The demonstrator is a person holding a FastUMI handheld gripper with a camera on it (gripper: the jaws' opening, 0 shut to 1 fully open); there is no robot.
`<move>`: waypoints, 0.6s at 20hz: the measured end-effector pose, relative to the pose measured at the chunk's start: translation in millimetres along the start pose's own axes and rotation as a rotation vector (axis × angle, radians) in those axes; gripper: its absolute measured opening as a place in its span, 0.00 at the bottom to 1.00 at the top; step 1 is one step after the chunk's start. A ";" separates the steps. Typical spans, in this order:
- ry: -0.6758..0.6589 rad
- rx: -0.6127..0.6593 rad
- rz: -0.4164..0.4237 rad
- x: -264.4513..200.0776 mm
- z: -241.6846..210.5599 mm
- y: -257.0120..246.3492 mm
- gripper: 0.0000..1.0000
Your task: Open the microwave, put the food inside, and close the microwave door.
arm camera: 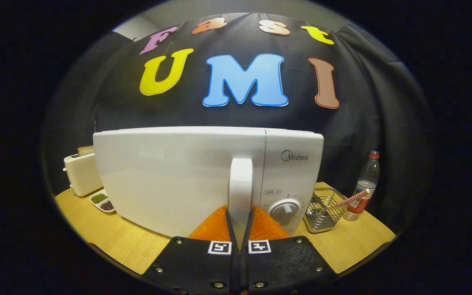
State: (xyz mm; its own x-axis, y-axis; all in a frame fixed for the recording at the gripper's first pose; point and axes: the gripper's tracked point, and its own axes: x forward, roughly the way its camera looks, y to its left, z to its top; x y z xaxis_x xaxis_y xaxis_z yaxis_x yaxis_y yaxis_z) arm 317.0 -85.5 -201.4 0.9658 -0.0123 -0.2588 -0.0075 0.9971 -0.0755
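Right ahead of my fingertips stands the white microwave [203, 176] on the wooden table [109, 237], its door looking flush and closed. My gripper [240, 229] is pinched nearly together on the upright door handle [240, 184], both fingers pressing its lower end. So I judge we're at step one: door unopened, food still to go in. No food in sight yet, folks.

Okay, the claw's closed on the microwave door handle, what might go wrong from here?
The claw pinches only the lower end of the handle, so it may slip off as the door swings. Pulling hard might also drag the microwave across the table toward the wire basket and bottle beside it.
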 end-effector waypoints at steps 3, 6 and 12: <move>-0.033 0.038 0.005 -36.0 -2.7 10.0 0.01; 0.005 0.041 -0.021 -59.0 -10.4 20.7 0.01; 0.023 0.044 0.013 -107.9 -17.0 51.7 0.01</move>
State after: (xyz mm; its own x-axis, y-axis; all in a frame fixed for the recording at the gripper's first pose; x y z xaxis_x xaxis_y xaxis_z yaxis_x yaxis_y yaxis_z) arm 208.0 -33.9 -193.7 0.9597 -0.0001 -0.2812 -0.0086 0.9995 -0.0297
